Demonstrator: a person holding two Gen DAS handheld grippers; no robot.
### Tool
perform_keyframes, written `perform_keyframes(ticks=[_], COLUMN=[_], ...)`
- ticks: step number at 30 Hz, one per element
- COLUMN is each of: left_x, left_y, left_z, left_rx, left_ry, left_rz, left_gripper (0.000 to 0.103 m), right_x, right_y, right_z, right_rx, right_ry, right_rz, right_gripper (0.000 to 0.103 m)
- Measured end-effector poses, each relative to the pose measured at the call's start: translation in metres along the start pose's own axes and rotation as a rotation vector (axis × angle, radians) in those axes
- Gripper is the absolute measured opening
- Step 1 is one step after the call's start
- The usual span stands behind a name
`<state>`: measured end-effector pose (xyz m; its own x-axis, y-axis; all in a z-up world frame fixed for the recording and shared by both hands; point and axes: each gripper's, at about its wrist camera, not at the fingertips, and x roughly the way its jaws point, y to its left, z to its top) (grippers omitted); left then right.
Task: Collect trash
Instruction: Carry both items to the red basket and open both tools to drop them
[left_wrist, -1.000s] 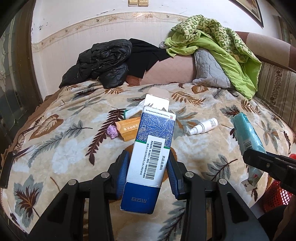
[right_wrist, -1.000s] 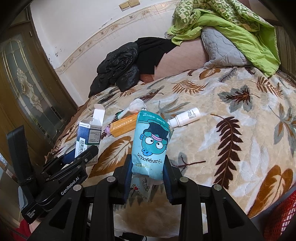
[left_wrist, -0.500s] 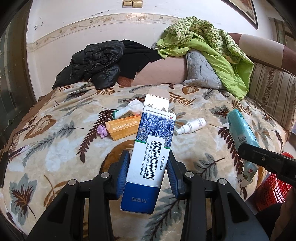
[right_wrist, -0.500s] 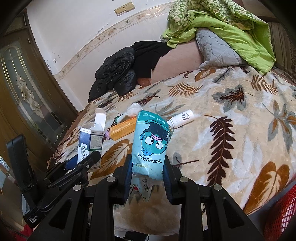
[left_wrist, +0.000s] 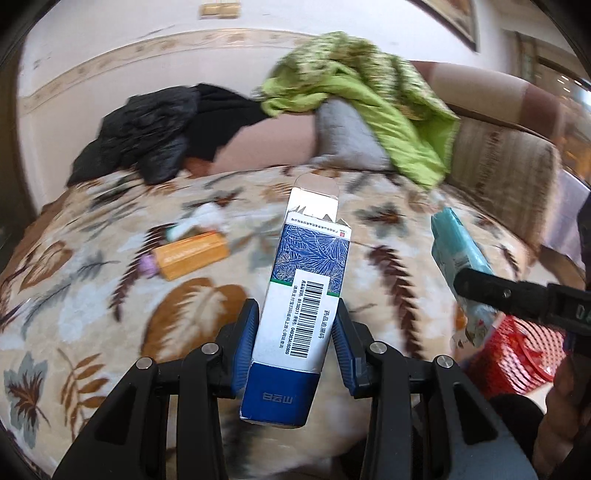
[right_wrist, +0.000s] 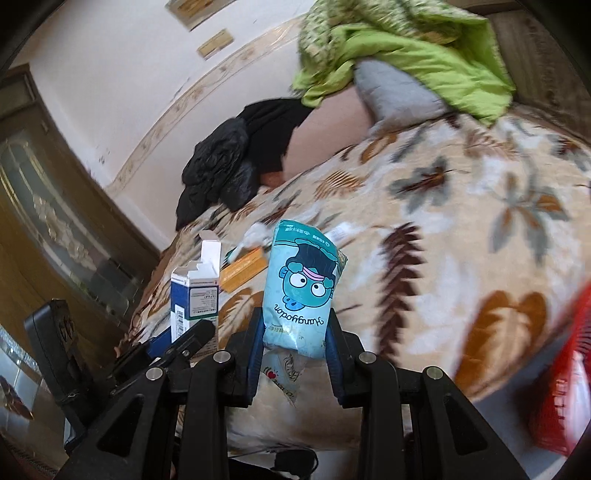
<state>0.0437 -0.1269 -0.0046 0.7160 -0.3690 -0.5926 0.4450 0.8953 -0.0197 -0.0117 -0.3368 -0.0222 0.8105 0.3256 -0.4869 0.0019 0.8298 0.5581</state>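
Observation:
My left gripper (left_wrist: 295, 339) is shut on an upright blue and white carton (left_wrist: 301, 295) with its top flap open, held above the bed. My right gripper (right_wrist: 293, 332) is shut on a light blue cartoon wrapper (right_wrist: 301, 284); the left wrist view has that wrapper (left_wrist: 458, 251) at the right. The carton (right_wrist: 194, 295) also shows at the left in the right wrist view. An orange box (left_wrist: 190, 254), a purple scrap (left_wrist: 147, 265) and a white crumpled piece (left_wrist: 207, 216) lie on the leaf-patterned blanket (left_wrist: 92, 295). A red mesh basket (left_wrist: 517, 354) stands low by the bed's right edge.
Black jackets (left_wrist: 147, 136), a grey pillow (left_wrist: 347, 136) and a green quilt (left_wrist: 369, 85) are piled at the head of the bed. A striped headboard cushion (left_wrist: 502, 166) is on the right, and a dark wooden door (right_wrist: 55, 221) stands left of the bed.
Both grippers have drawn back from the bed and swung right, still holding the carton and the wrapper. More of the red basket now shows in both views. The white bottle is now hidden behind the carton.

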Motion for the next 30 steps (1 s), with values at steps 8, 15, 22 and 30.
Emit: perform_keyframes(ticks=[8,15,22,30], left_x=[0.000,0.031,0.059,0.051], left_y=[-0.096,-0.200,-0.279,-0.240], left_z=[0.026,0.033,0.013,0.030], left_rx=[0.122,0.187,0.261,0.196], left_ry=[0.062,0.255,0.387,0.322], left_rz=[-0.272,-0.554,-0.639,-0.597], left_gripper=[0.038,0.038,0.050,0.055], right_x=[-0.102,-0.168,-0.184,-0.184], right_y=[-0.076,-0.152,-0.204,-0.199], right_z=[0.014,0.010,-0.003,-0.001], right_rx=[0.127,0.255,0.353,0.339], right_ry=[-0.145,-0.202,-0.161,-0.158], right_rz=[-0.165,-0.363,-0.455,-0.429], right_gripper=[0.033,0.033,0.053,0.053])
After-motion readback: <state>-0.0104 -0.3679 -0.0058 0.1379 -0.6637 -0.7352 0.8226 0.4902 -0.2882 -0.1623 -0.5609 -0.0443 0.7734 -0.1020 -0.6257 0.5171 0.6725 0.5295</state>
